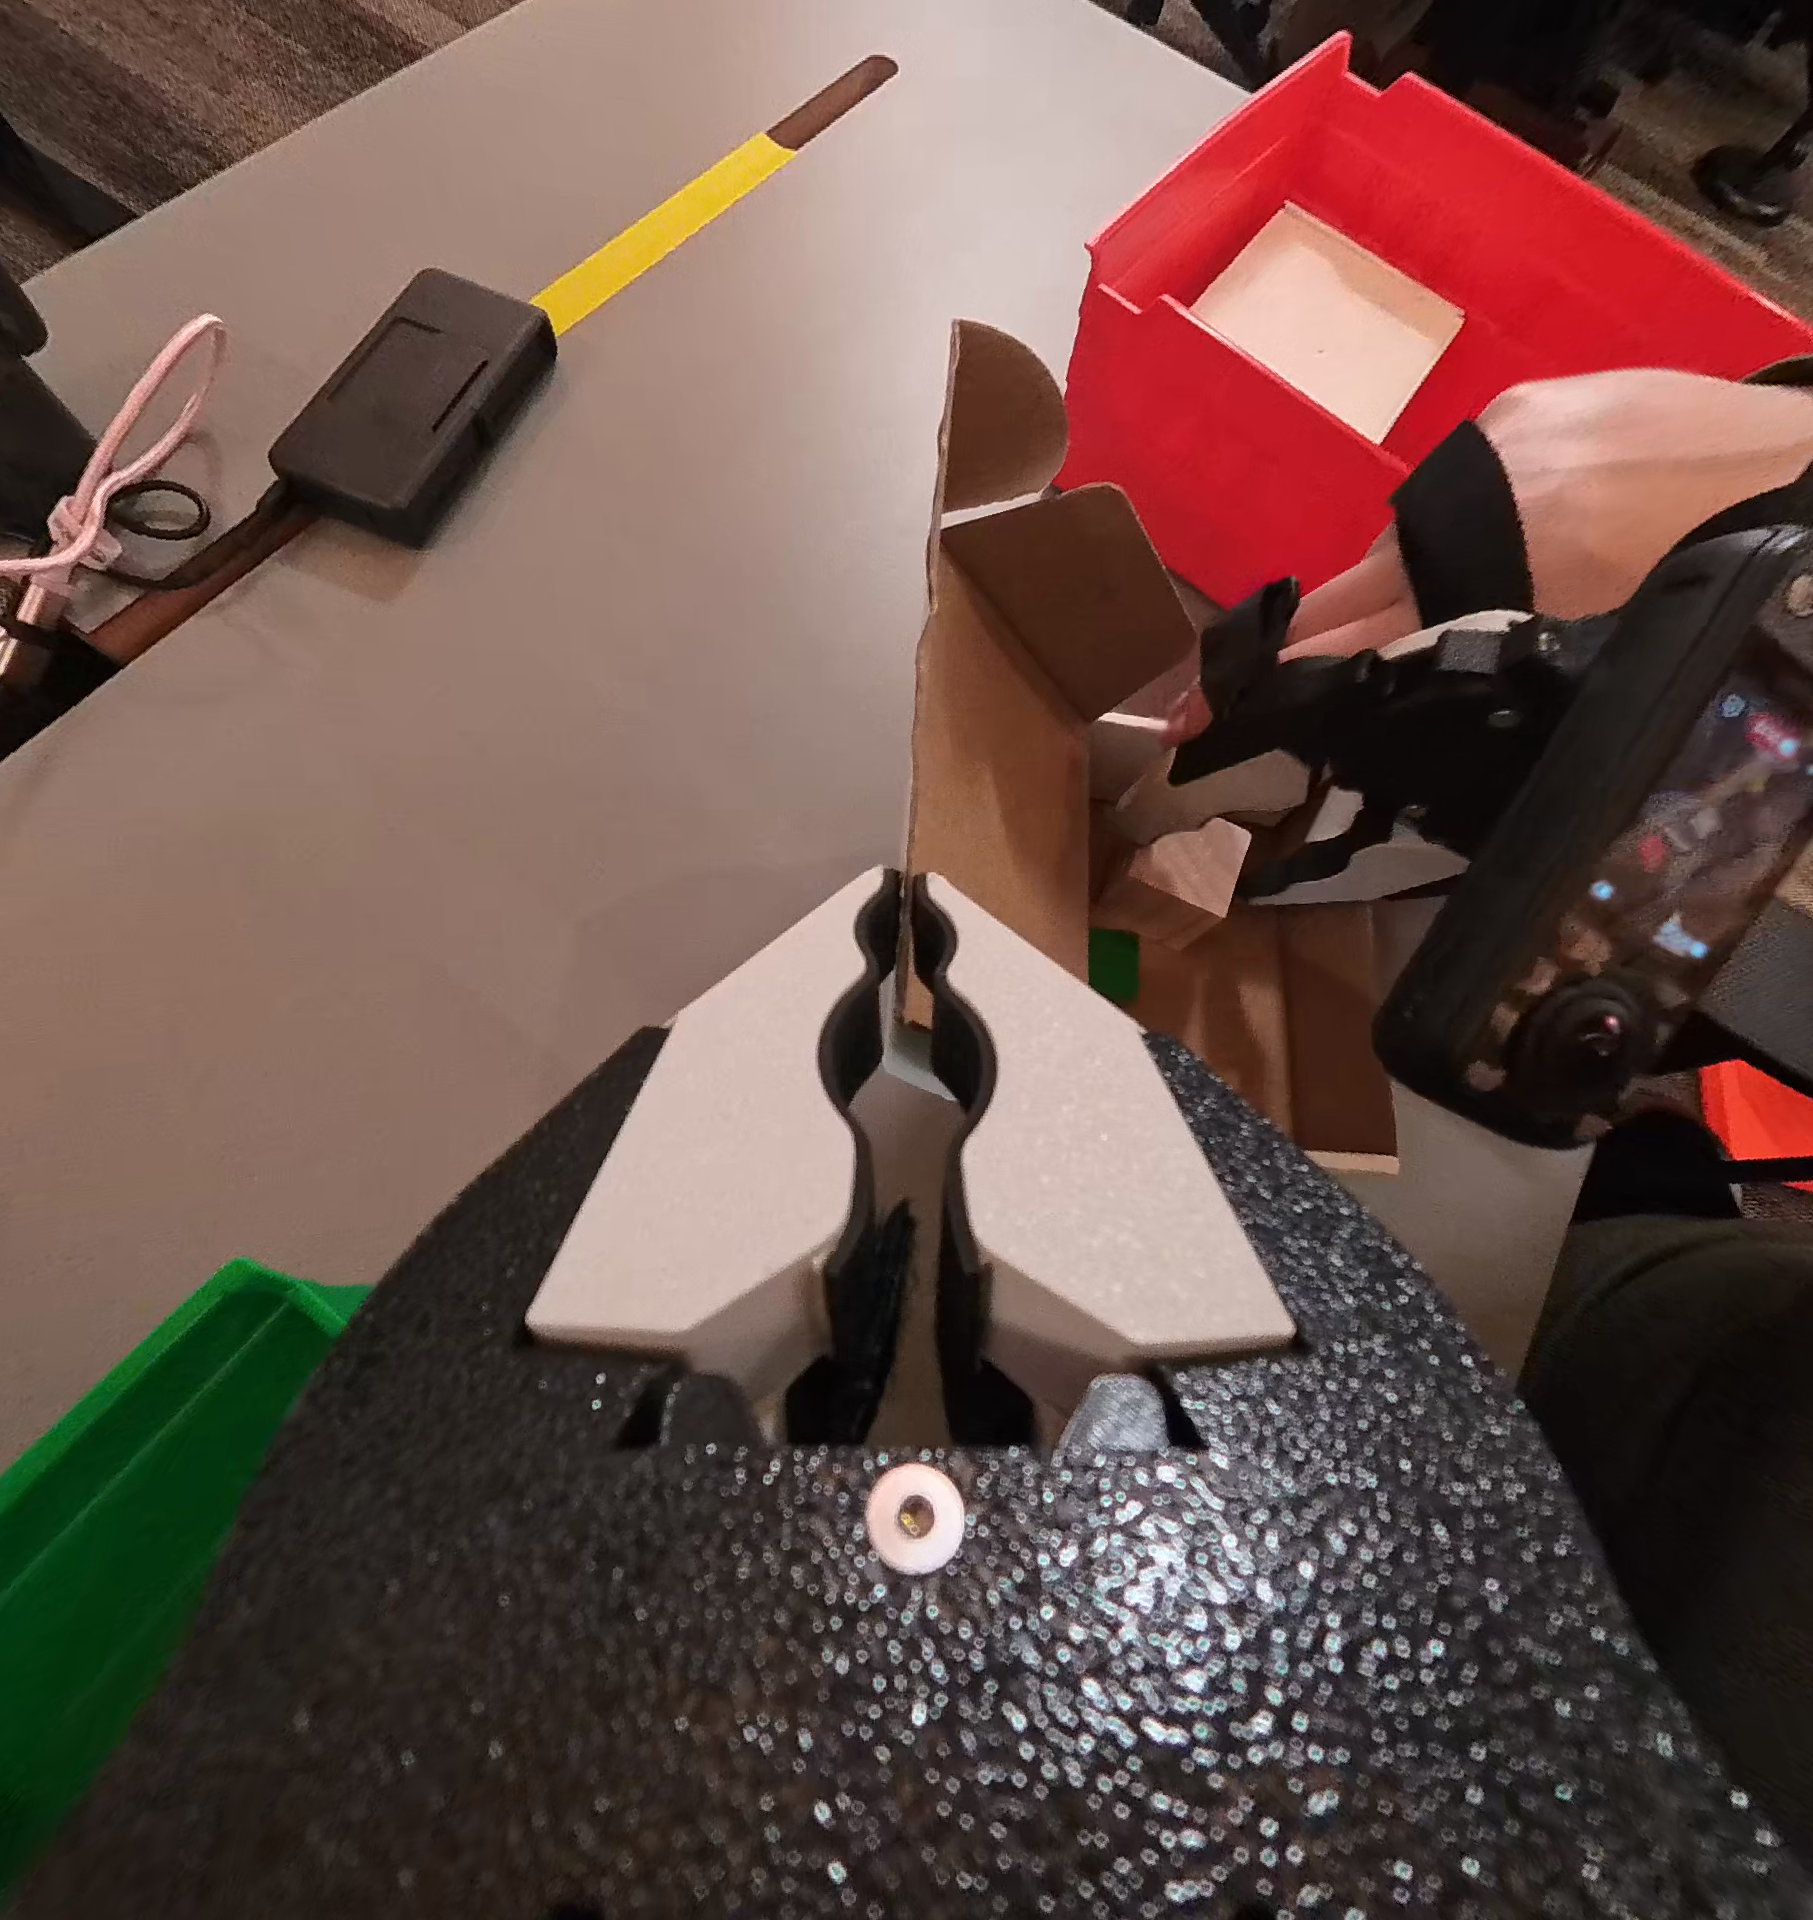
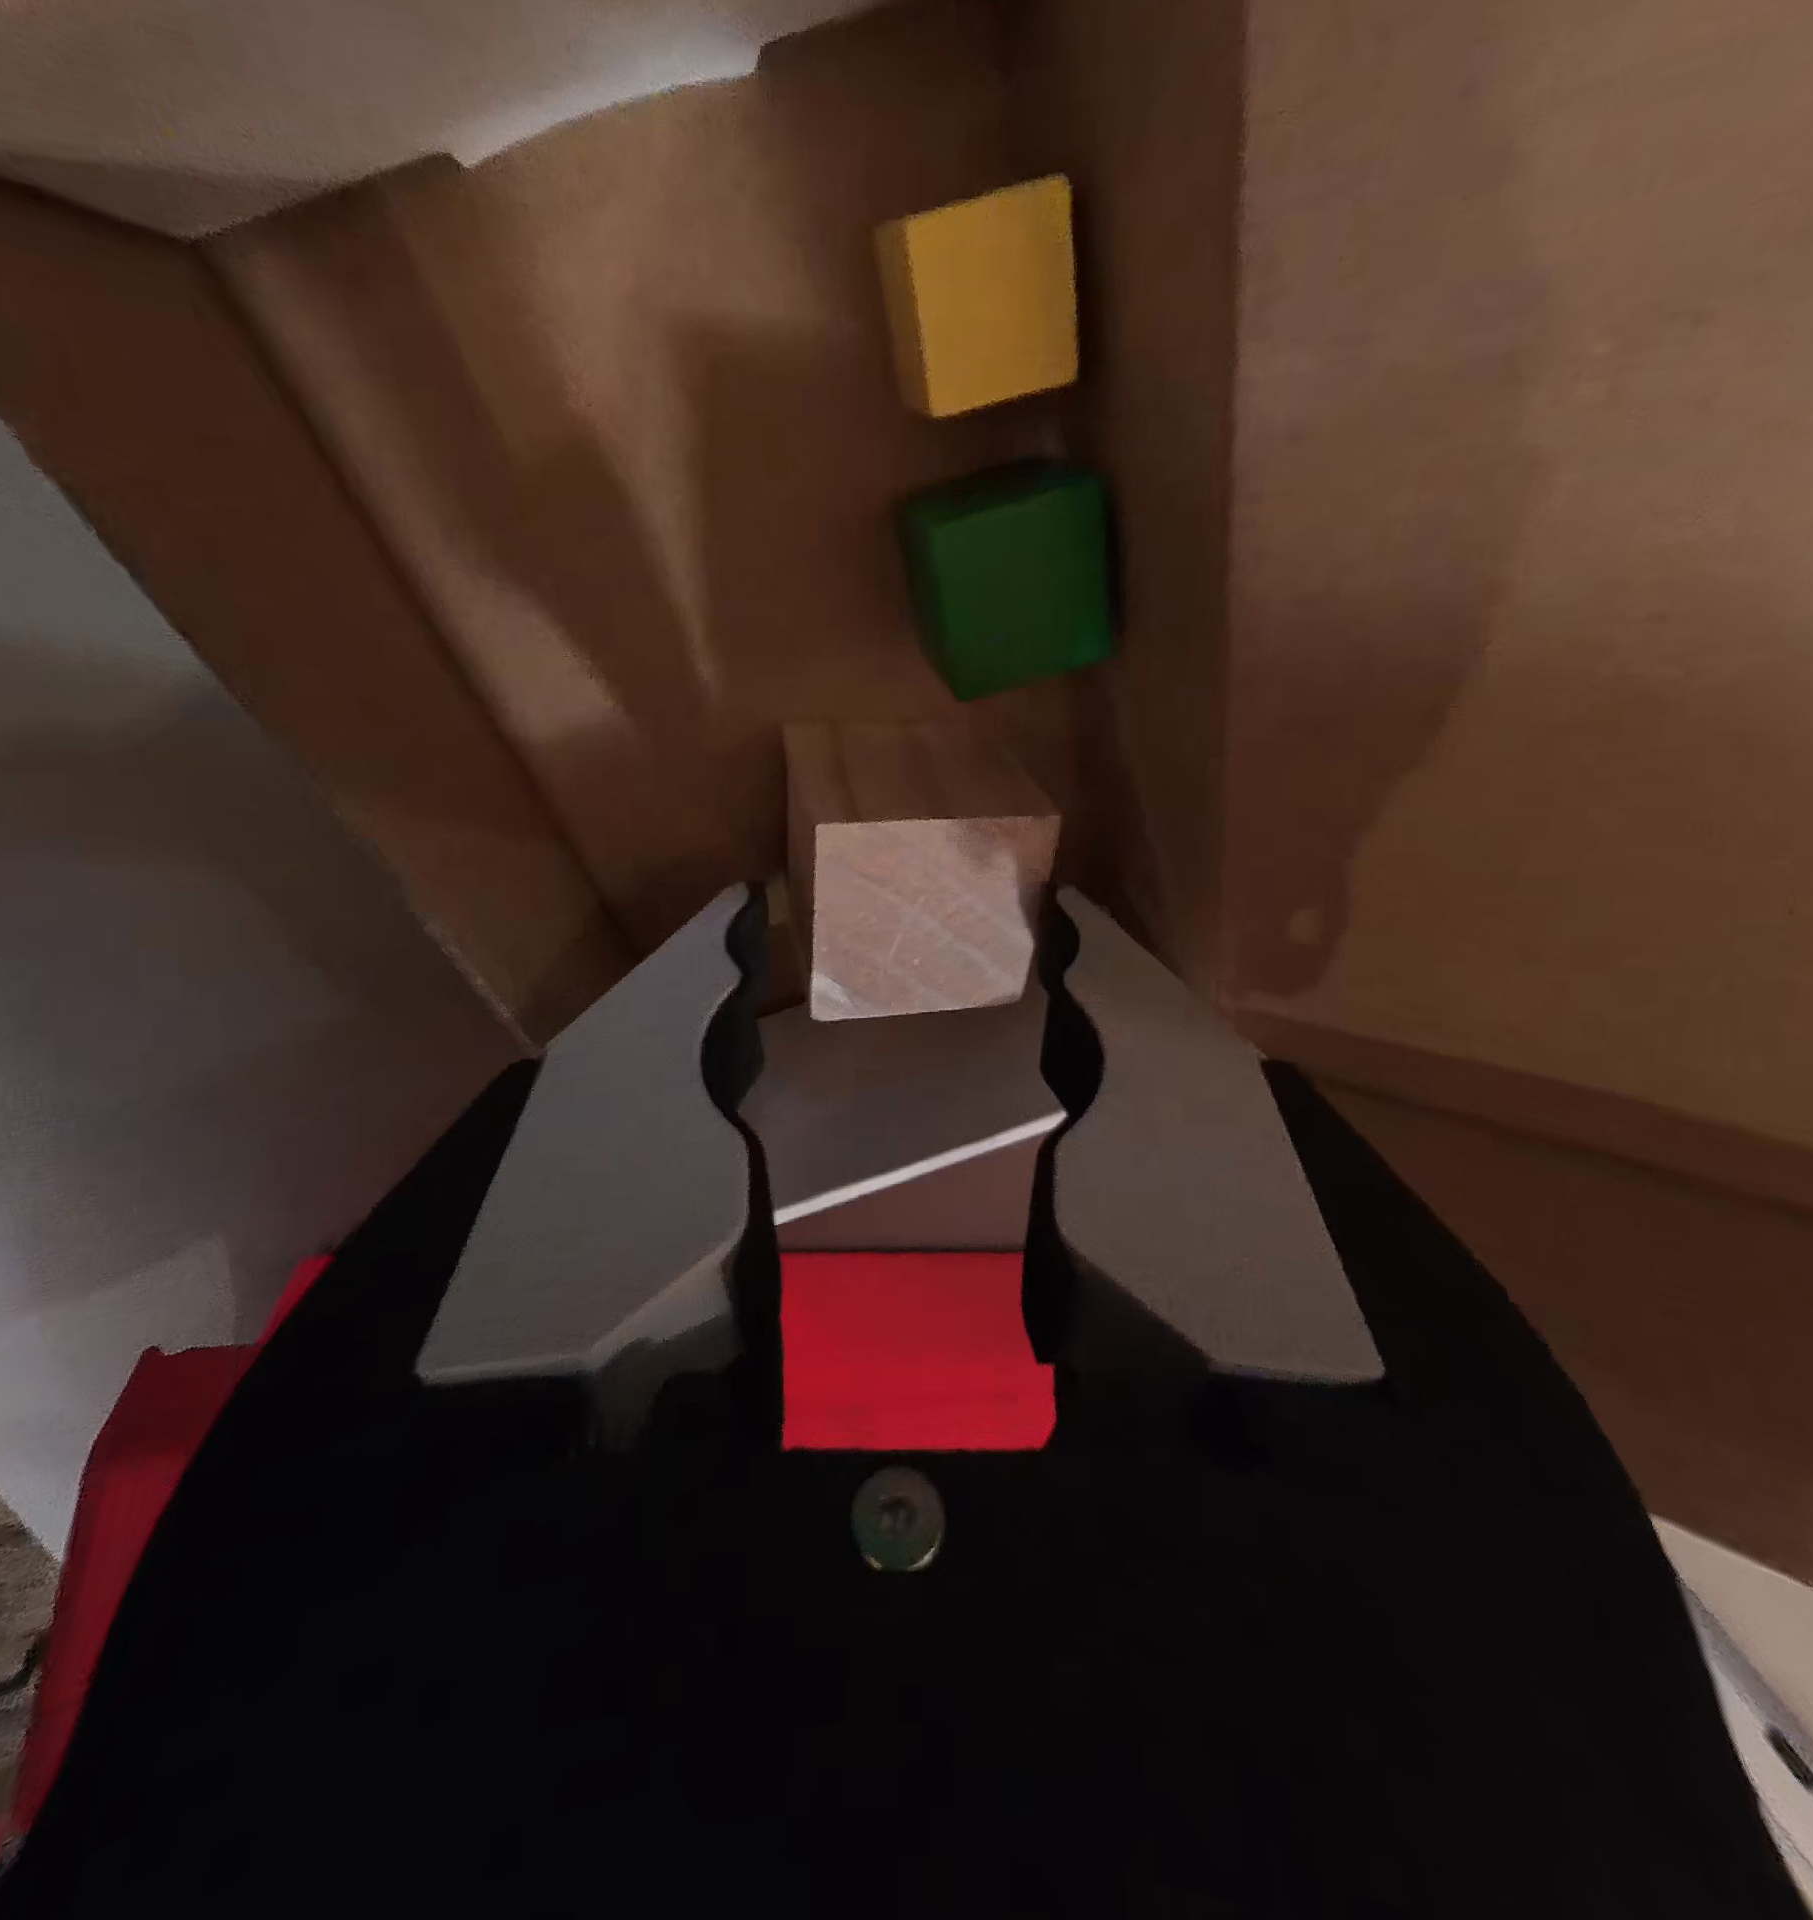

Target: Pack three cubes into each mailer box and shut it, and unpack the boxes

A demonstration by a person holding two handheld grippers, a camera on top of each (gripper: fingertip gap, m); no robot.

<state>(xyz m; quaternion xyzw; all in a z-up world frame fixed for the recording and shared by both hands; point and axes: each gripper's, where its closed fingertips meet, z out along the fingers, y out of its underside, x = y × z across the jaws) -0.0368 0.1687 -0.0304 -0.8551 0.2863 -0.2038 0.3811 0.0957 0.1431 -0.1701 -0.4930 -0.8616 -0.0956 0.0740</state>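
Note:
My left gripper (image 1: 907,883) is shut on the edge of the raised brown cardboard lid (image 1: 995,748) of the open mailer box (image 1: 1297,1018) and holds it upright. In the right wrist view, a plain wooden cube (image 2: 923,914) stands between the fingertips of my right gripper (image 2: 907,914). A gap shows between the left pad (image 2: 746,935) and the cube, so this gripper is open. Farther in the box lie a green cube (image 2: 1016,582) and a yellow cube (image 2: 985,296). The left wrist view shows the right gripper (image 1: 1255,790) reaching into the box over the wooden cube (image 1: 1188,883).
A red bin (image 1: 1245,457) holding a white box (image 1: 1328,312) stands behind the mailer box. A green bin (image 1: 102,1507) is at the near left. A black device (image 1: 414,405), pink cables (image 1: 133,436) and a yellow tape strip (image 1: 673,239) lie on the grey table's far left. One gripper's finger ends stand about 20 cm off the other's. Both grippers' tips are roughly 35 cm from the black device (image 1: 414,405).

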